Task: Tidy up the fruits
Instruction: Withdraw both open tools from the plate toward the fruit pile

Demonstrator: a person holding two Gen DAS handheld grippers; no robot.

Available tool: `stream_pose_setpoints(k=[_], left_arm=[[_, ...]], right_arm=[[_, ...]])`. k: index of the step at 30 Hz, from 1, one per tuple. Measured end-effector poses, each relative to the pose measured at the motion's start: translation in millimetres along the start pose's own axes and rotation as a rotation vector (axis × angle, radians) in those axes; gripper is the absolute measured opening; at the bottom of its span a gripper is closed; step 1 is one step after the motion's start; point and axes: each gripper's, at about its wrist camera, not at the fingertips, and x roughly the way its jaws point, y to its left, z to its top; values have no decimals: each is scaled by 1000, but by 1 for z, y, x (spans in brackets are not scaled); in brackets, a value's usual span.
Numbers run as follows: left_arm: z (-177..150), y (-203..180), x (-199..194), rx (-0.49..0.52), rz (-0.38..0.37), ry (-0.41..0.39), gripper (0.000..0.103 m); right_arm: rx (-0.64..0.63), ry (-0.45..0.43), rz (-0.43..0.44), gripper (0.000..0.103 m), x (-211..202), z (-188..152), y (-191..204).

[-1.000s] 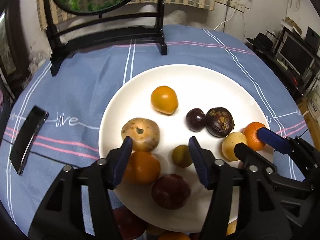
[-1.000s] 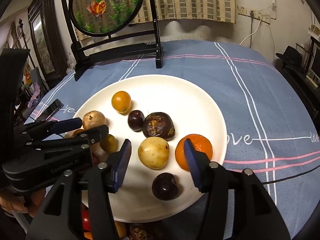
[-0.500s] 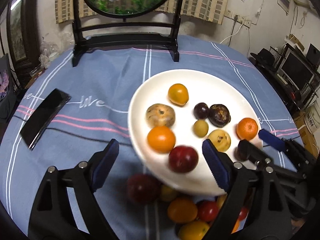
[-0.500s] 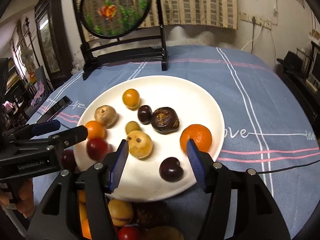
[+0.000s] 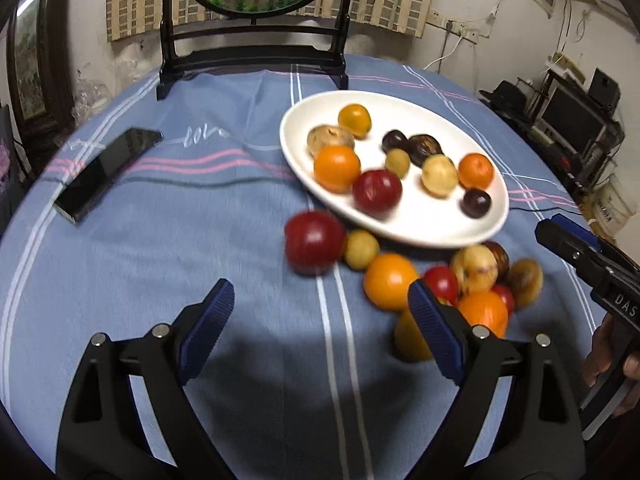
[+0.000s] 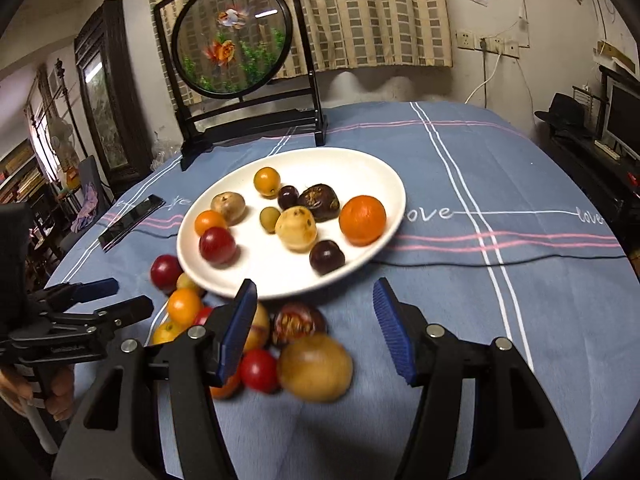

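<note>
- Blue tablecloth (image 5: 200, 248) with white and pink stripes covers the round table in front of me; a black-framed round goldfish screen (image 6: 232, 40) stands at its far side, before a checked curtain.
- On the cloth I see a white plate (image 6: 360, 168) carrying ten fruits, among them a large orange (image 6: 362, 220), a pale yellow spotted fruit (image 6: 298, 228), a wrinkled dark fruit (image 6: 320, 202), two dark plums, a small green one, and a red plum (image 6: 217, 245) near the plate's left rim.
- Just off the plate's near edge lies a loose pile of fruit (image 5: 460, 280) on the cloth: oranges, small red ones, a yellow-pink one, brownish ones.
- A big red plum (image 5: 314, 242) sits at the left end of that pile, touching a small yellow-green fruit (image 5: 361, 249); both look blurred.
- My left gripper (image 5: 320, 320) has its jaws spreading wide over bare cloth, nothing between the pads; its right finger stands in front of part of the pile.
- My right gripper (image 6: 316, 330) is parted with no pad pressing on anything; in its view a blurred tan fruit (image 6: 315, 367) and a split dark fruit (image 6: 298, 322) lie in the gap between its fingers.
- A black phone (image 5: 108, 174) lies flat on the cloth to the left, well apart from the plate, with a thin dark cable running past it.
- A hand shows on each gripper's handle at the picture edges.
</note>
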Motion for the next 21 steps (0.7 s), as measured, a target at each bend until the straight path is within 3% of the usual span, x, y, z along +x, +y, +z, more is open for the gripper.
stream_pose_setpoints(k=[7, 14, 21], left_arm=[[-14, 10, 3, -49, -141, 13, 92], [-17, 3, -5, -18, -161, -17, 92], [-21, -3, -6, 4, -201, -1, 93]], right_arm=[[-99, 83, -85, 61, -9, -27, 5], [-154, 203, -162, 61, 11, -35, 13], [-192, 237, -201, 60, 33, -30, 24]])
